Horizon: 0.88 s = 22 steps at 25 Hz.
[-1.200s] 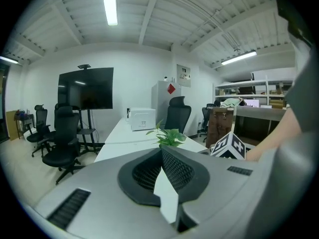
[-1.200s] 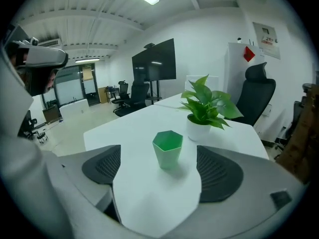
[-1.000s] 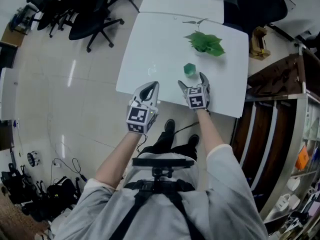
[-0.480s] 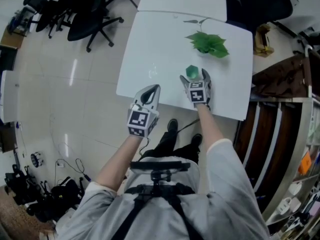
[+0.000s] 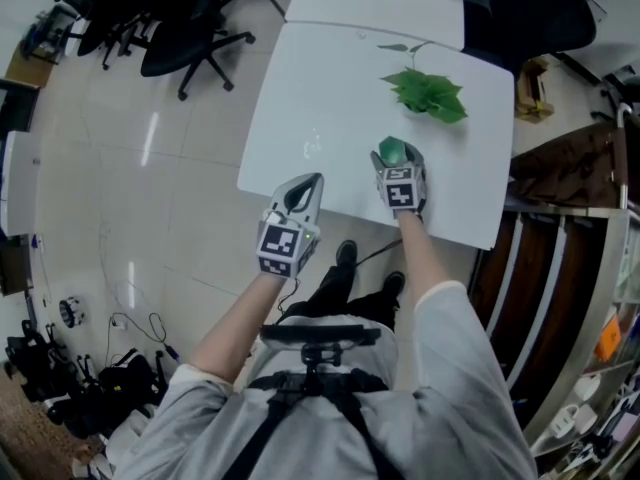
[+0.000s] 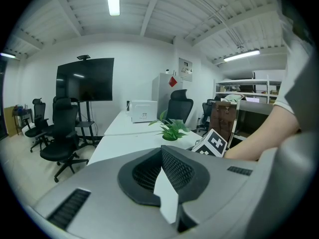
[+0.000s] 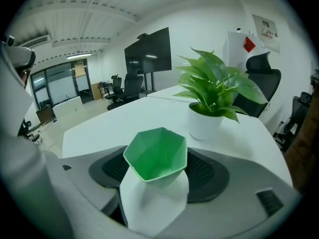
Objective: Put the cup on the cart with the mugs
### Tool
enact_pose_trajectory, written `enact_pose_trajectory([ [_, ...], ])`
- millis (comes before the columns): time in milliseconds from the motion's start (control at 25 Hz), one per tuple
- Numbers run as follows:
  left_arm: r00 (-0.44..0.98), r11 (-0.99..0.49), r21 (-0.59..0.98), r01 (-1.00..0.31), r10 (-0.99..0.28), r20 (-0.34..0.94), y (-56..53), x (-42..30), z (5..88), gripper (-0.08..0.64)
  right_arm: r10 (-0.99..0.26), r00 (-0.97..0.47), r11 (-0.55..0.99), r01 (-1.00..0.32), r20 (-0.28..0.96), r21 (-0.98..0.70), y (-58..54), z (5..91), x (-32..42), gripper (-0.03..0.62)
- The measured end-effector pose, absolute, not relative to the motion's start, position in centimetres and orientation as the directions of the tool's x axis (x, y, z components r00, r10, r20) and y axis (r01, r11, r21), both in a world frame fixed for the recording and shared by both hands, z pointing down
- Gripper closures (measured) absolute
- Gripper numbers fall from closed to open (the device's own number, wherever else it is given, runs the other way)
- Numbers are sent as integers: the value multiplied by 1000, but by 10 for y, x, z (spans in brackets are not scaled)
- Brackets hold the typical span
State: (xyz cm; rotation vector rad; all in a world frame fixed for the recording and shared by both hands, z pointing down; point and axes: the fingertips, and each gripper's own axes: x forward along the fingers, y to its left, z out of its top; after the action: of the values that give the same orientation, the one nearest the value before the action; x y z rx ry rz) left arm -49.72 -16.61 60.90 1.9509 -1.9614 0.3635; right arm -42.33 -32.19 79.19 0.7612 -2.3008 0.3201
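Note:
A green faceted cup stands on the white table near its front edge. My right gripper reaches around it. In the right gripper view the cup fills the gap between the jaws. The jaws are closing, and the dark pads meet the rim on both sides. My left gripper hovers to the left, over the table's front edge. Its jaws are shut and hold nothing, and its tips meet in its own view.
A potted green plant stands just beyond the cup; its white pot is close ahead. Black office chairs crowd the floor at the far left. A metal rack and a brown cabinet line the right side.
My right gripper has moved forward until the cup sits between its jaws, which have narrowed onto it. The left gripper has barely moved.

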Motion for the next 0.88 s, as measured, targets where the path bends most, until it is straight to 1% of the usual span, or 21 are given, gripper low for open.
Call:
enact_pose_trajectory([
  [160,13,15,65,-998,-909,417,-165,-496,609,558,-443,-595,792,-610,670,-17,-324,784,-421,241],
  [400,23,9,76,-997,-915,402,-166,-491,604,558,-438,-634,813,-582,637,-20,-319,752,-420,244],
  [600,38,-15,66,-998,-927,374,-171,-488,594,558,-461,-676,818,-575,575,-22,-316,695,-412,245],
  [880,109,-107,24,-994,-936,335,-170,-471,566,558,-451,-747,844,-535,488,-40,-285,609,-382,245],
])
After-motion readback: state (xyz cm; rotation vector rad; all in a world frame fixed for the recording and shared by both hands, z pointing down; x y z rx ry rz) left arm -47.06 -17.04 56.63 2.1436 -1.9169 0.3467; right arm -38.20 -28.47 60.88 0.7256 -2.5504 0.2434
